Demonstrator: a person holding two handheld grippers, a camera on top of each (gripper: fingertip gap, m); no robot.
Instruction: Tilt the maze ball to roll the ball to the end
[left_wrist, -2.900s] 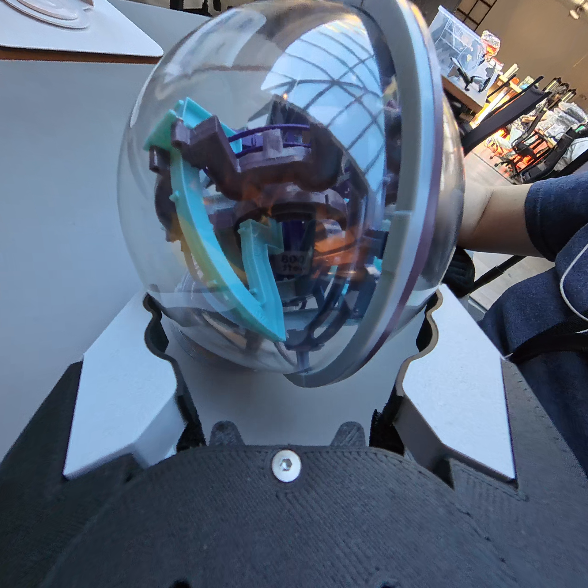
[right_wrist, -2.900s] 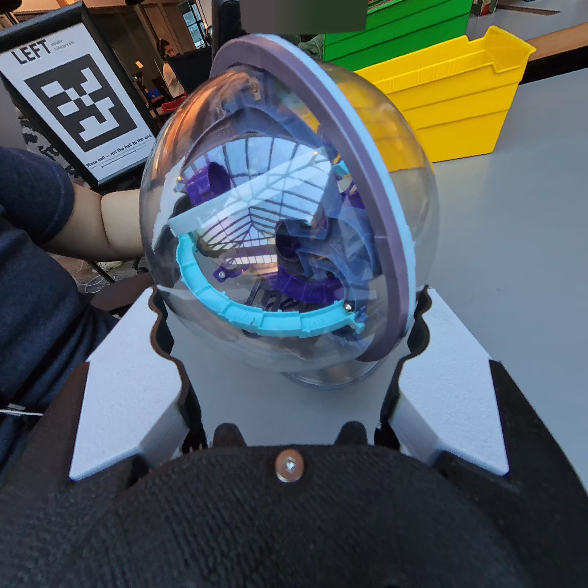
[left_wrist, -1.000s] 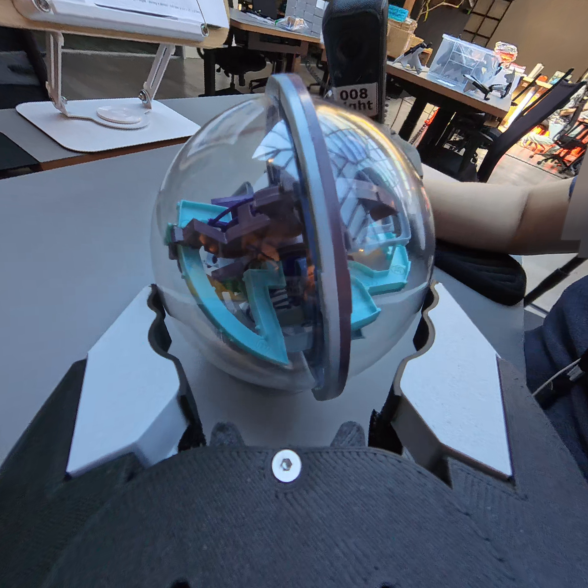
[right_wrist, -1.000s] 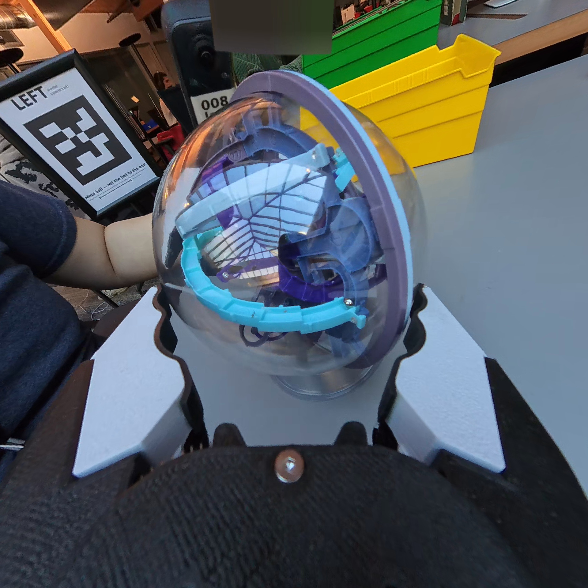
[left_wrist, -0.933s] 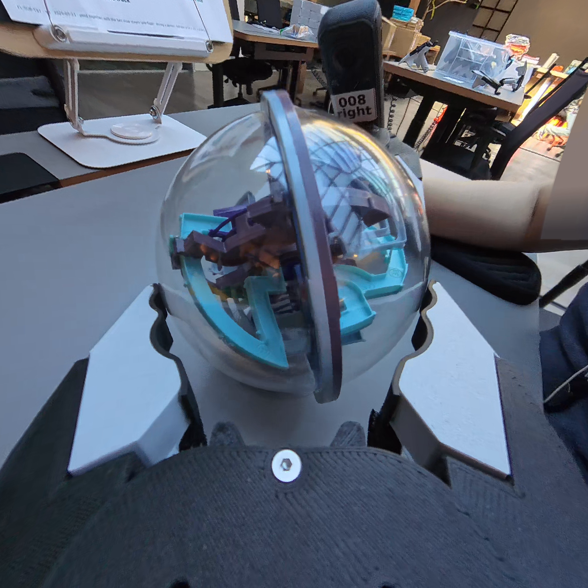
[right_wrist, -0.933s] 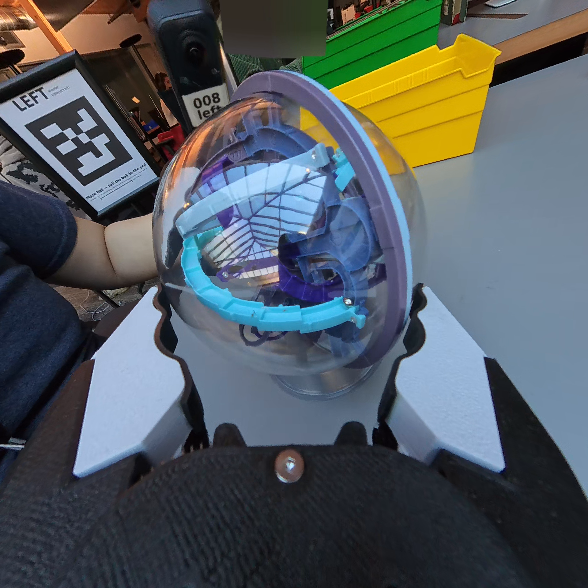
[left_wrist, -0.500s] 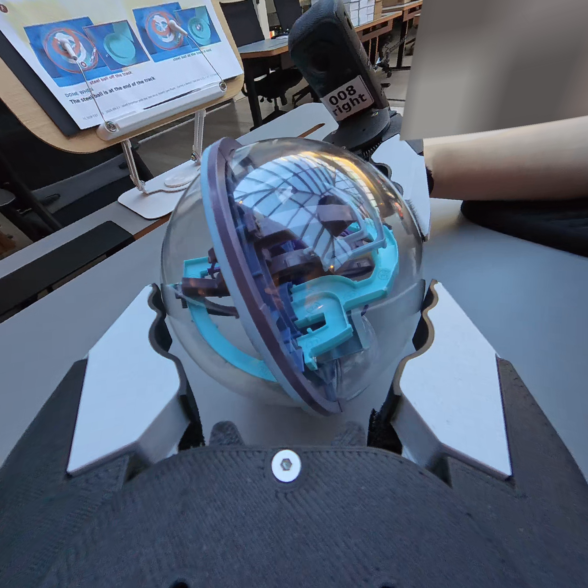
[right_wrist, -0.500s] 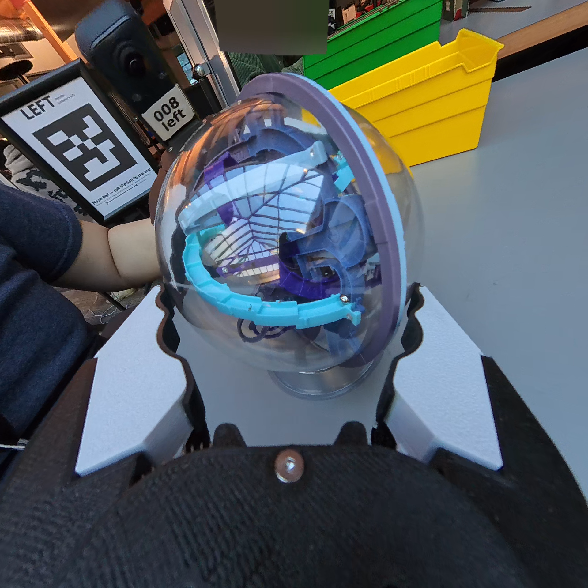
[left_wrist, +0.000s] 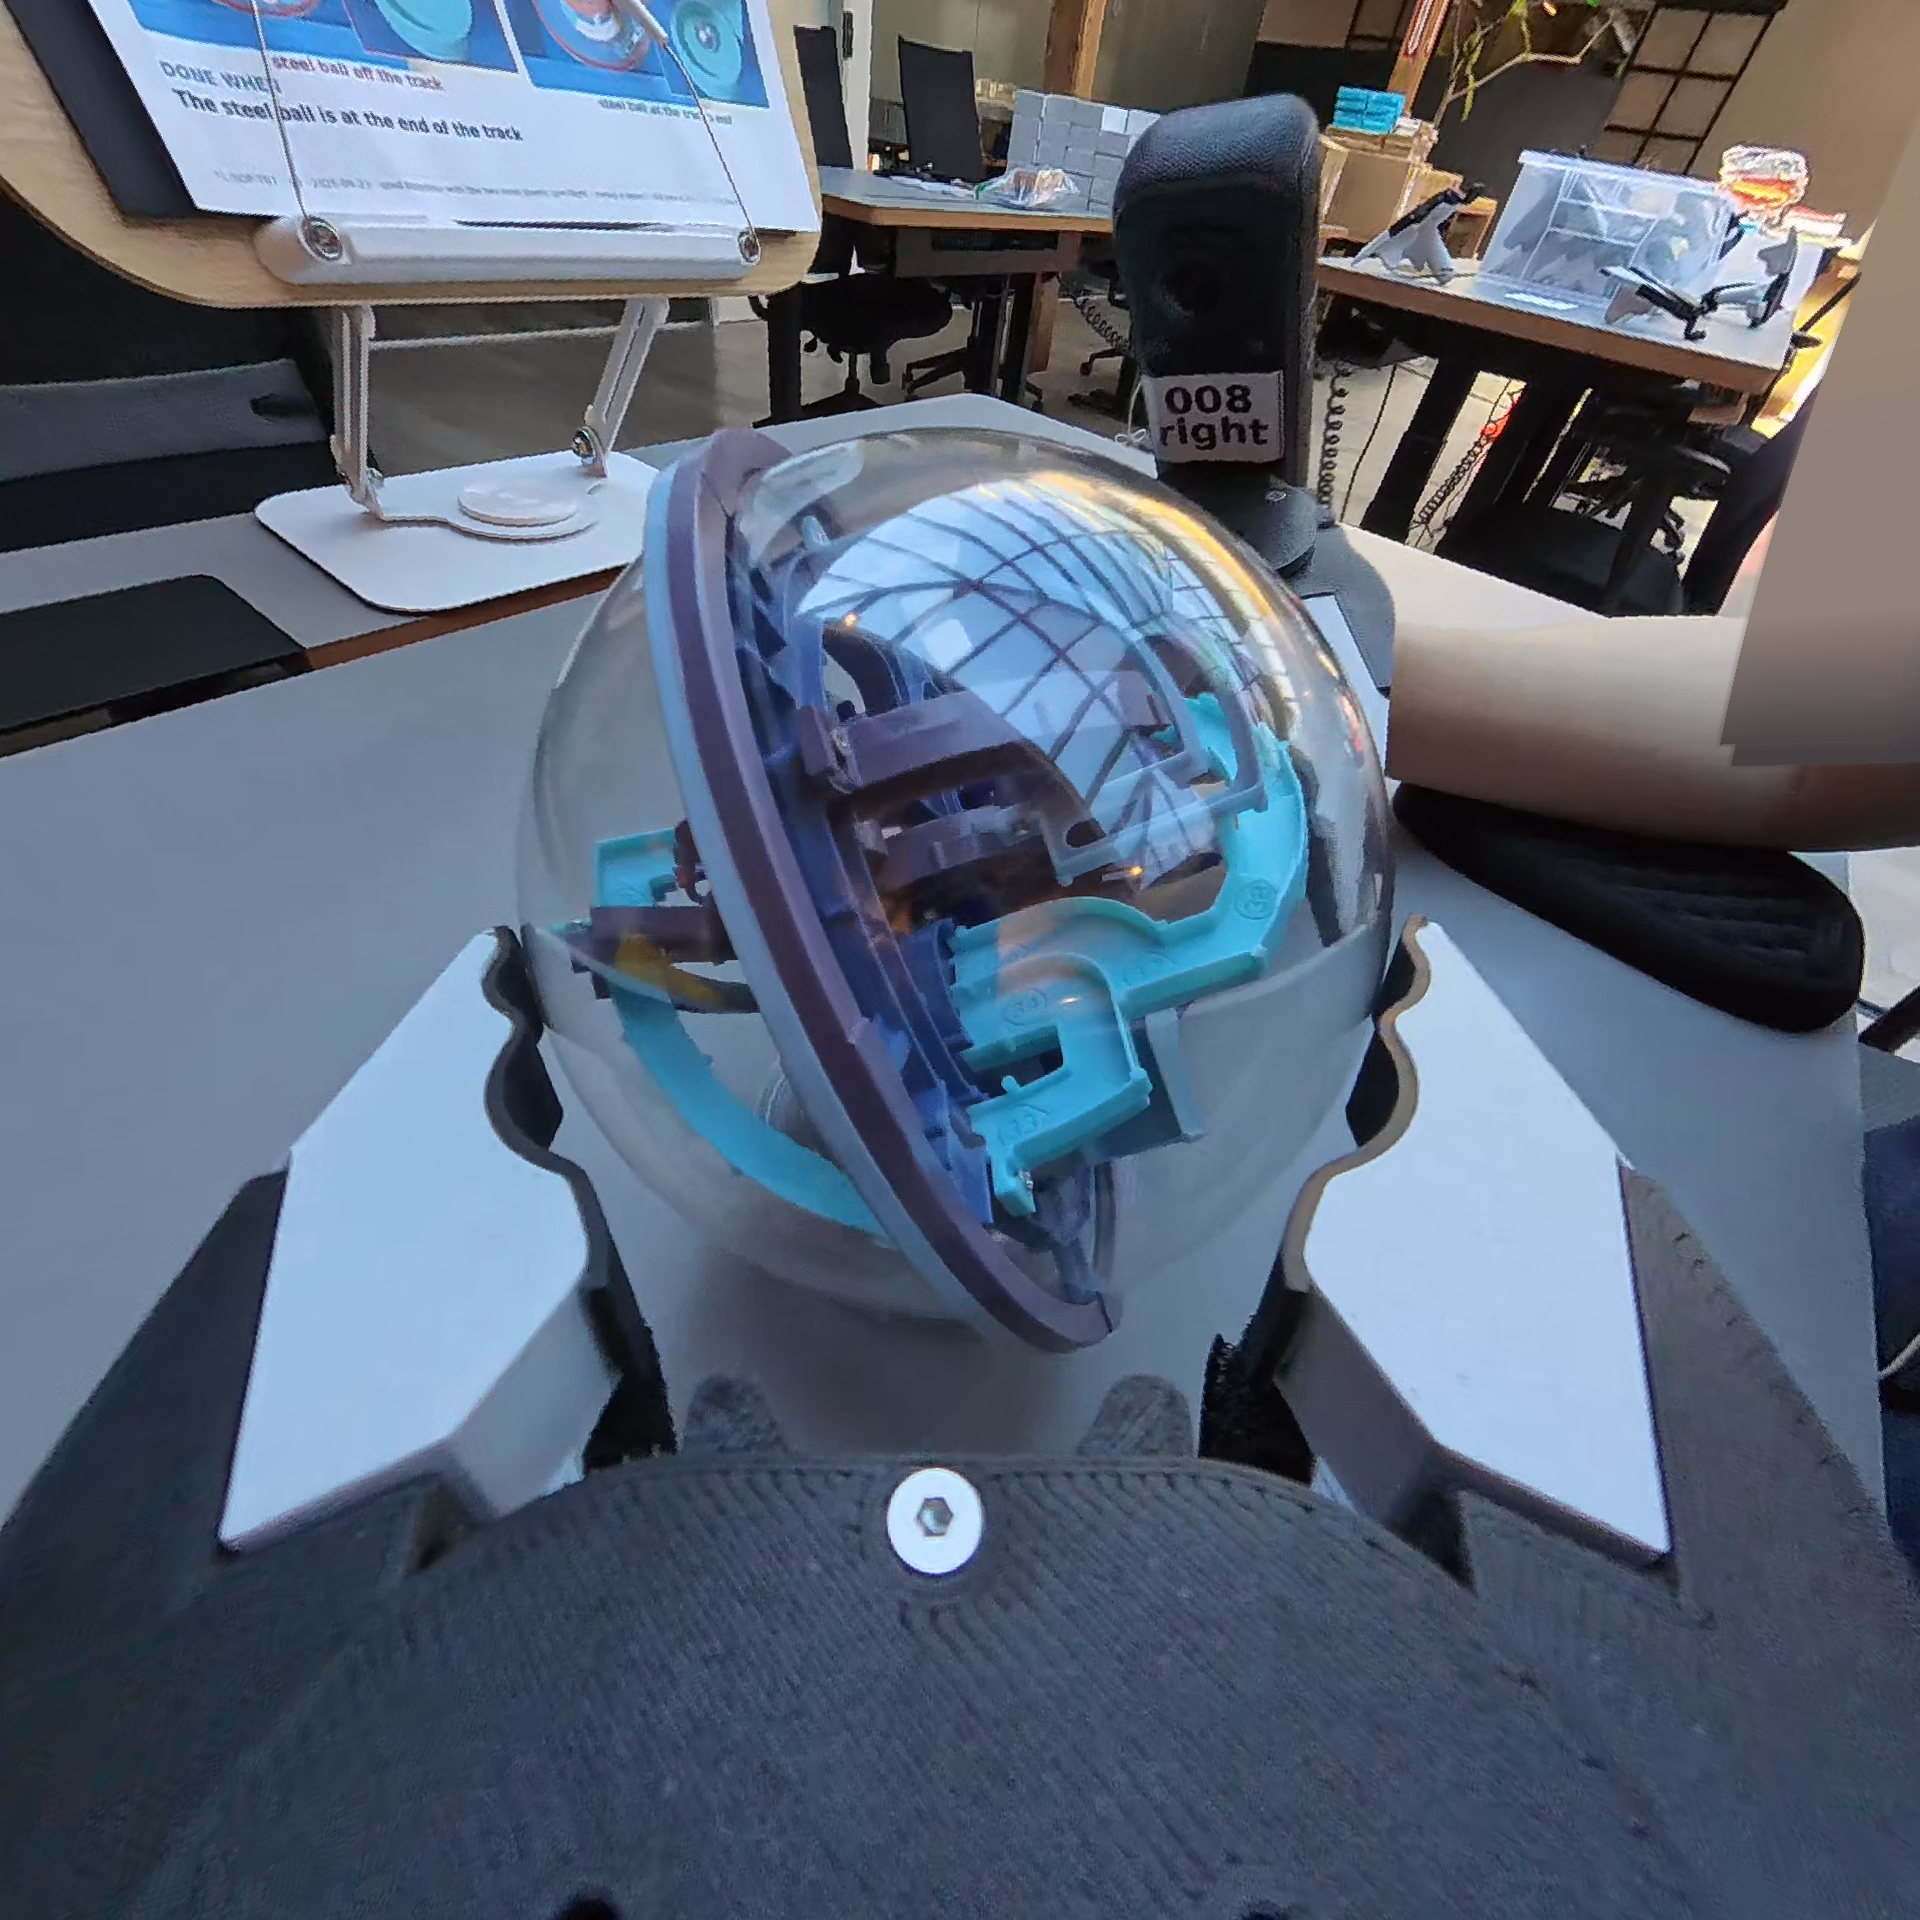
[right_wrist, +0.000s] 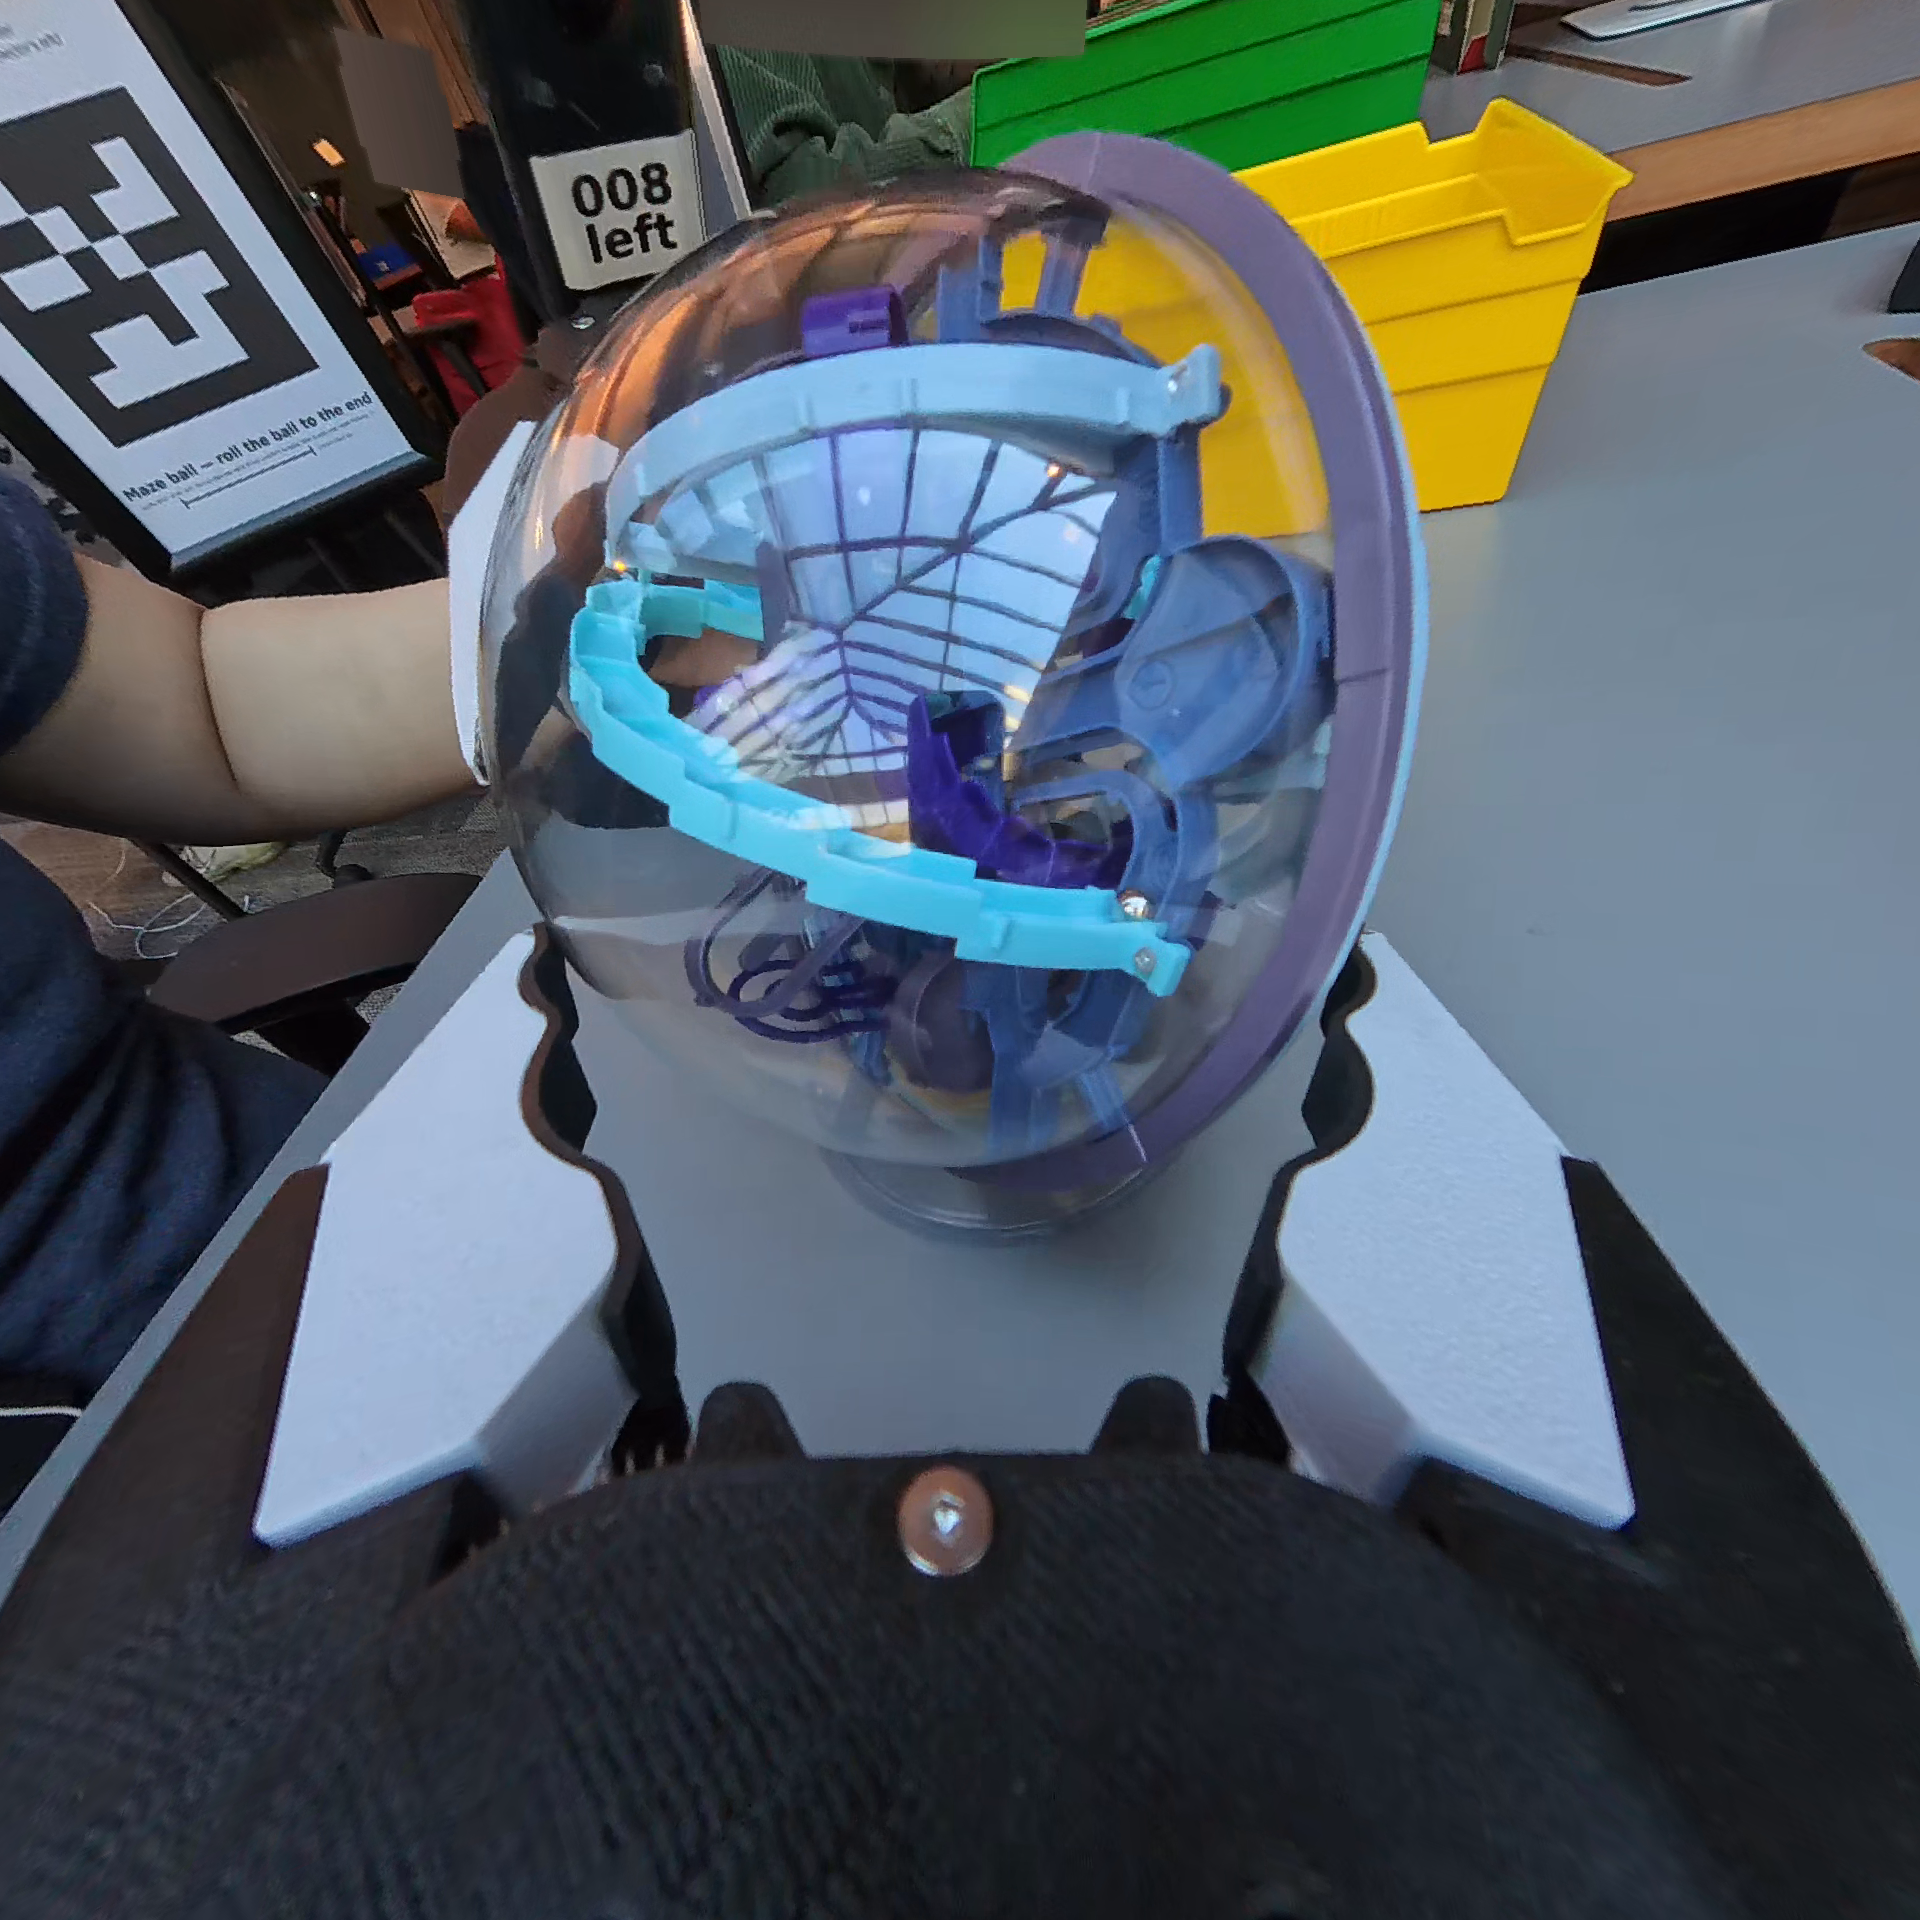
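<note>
The maze ball (left_wrist: 956, 883) is a clear sphere with a purple-grey ring around it and teal, blue and purple tracks inside. My left gripper (left_wrist: 951, 961) is shut on it, its white fingers (left_wrist: 416, 1226) against both sides. My right gripper (right_wrist: 945, 966) is shut on it from the opposite side. In the right wrist view the maze ball (right_wrist: 935, 675) hangs over a clear ring stand (right_wrist: 966, 1205); I cannot tell if they touch. A small steel ball (right_wrist: 1132, 907) sits near the right end of the teal track (right_wrist: 831, 831). The ring slants.
Grey table (right_wrist: 1662, 831). A yellow bin (right_wrist: 1455, 312) and a green bin (right_wrist: 1195, 83) stand behind. A marker sign (right_wrist: 135, 281) stands at the left. An instruction sheet on a stand (left_wrist: 468, 104) is at the back. A person's forearm (left_wrist: 1558, 727) rests on a black pad (left_wrist: 1621, 914).
The maze ball has been turned between both grippers. In the left wrist view its ring swung from the right to a leftward slant. In the right wrist view the tracks tipped and the ball came closer.
</note>
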